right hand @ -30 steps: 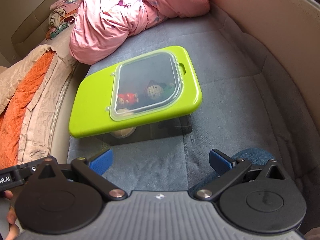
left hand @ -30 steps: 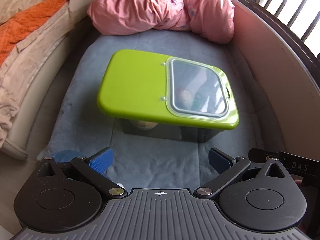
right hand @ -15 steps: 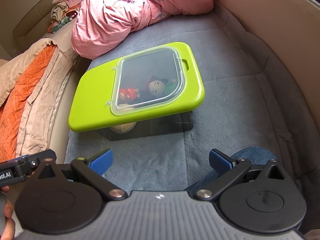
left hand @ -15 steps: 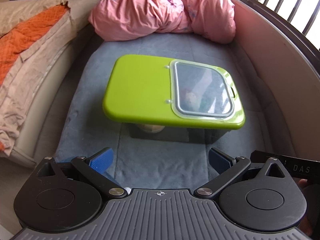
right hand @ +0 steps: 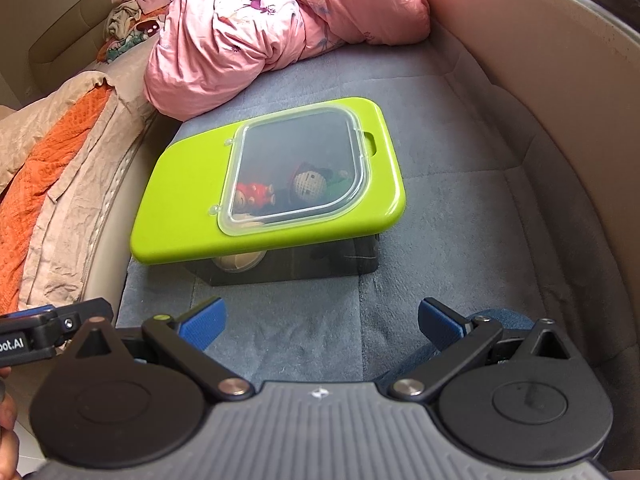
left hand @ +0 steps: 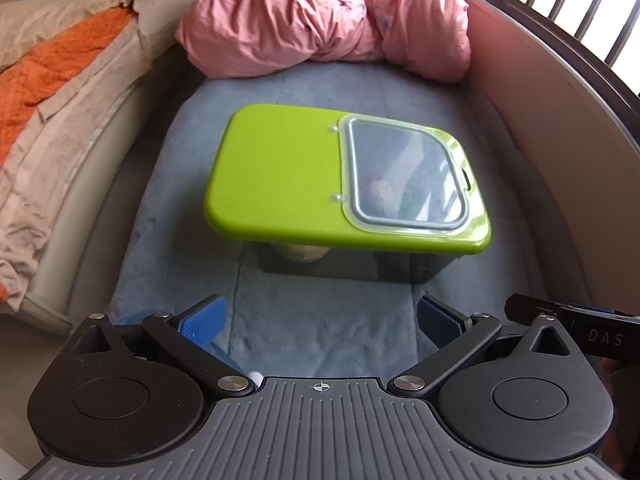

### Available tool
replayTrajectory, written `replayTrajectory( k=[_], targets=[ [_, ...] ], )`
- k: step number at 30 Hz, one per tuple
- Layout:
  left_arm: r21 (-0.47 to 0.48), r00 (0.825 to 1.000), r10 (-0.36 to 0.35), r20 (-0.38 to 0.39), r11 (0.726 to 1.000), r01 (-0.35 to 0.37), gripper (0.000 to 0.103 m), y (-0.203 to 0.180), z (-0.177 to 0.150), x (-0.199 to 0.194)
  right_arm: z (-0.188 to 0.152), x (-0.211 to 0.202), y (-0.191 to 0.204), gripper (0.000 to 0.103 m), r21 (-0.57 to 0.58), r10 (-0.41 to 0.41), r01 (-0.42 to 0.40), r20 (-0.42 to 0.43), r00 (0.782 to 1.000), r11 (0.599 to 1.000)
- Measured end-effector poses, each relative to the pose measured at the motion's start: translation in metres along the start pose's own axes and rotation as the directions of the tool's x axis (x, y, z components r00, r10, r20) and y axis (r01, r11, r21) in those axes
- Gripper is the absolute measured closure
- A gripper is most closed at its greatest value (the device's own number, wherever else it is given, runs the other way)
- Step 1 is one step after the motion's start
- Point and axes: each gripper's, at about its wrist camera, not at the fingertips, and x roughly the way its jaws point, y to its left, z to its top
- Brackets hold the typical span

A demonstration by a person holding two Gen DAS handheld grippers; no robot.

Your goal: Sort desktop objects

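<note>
A dark storage box with a lime-green lid (left hand: pixel 280 176) (right hand: pixel 188 216) stands on a grey-blue mat. Its clear hatch (left hand: pixel 404 176) (right hand: pixel 298 176) is closed; through it I see a red toy (right hand: pixel 252 196) and a knitted doll (right hand: pixel 310 184). A pale round thing (right hand: pixel 240 262) shows through the box's front wall. My left gripper (left hand: pixel 320 320) is open and holds nothing, some way short of the box. My right gripper (right hand: pixel 320 320) is likewise open with nothing in it, in front of the box.
A pink quilt (left hand: pixel 328 20) (right hand: pixel 256 28) lies heaped behind the box. Orange and beige cloths (left hand: pixel 52 92) (right hand: pixel 52 176) drape the left side. A curved beige wall (left hand: pixel 560 120) (right hand: pixel 540 60) bounds the right. A person's blue-denim knee (right hand: pixel 480 328) lies under my right gripper.
Both grippers have drawn back from the box, which now looks smaller and farther off. The jaws have stayed open.
</note>
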Motion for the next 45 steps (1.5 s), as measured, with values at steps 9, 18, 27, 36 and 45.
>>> replayTrajectory(
  k=[9,18,27,36,45],
  targets=[
    [-0.009,1.0,-0.004,-0.006,1.0,0.004,0.0,0.009,0.001,0.004,0.0,0.004,0.011,0.0,-0.018,-0.002,0.002,-0.003,1.0,1.0],
    [-0.051,1.0,0.005,0.012,0.999,-0.004,0.0,0.037,0.01,0.01,0.004,0.009,0.037,0.0,-0.079,-0.049,0.049,-0.005,0.999,0.996],
    [0.066,0.997,0.049,0.056,0.996,-0.053,0.0,0.026,0.019,-0.001,0.013,0.019,0.062,0.0,-0.09,-0.086,0.086,0.0,0.996,0.992],
    [0.121,0.995,0.07,0.073,0.99,-0.078,0.0,0.008,0.024,0.0,0.018,0.017,0.075,0.0,-0.134,-0.12,0.123,0.032,0.992,0.983],
    [0.066,0.99,0.124,0.073,0.99,-0.128,0.0,0.009,0.031,0.016,0.02,0.025,0.059,0.0,-0.051,-0.132,0.132,0.019,0.991,0.99]
  ],
)
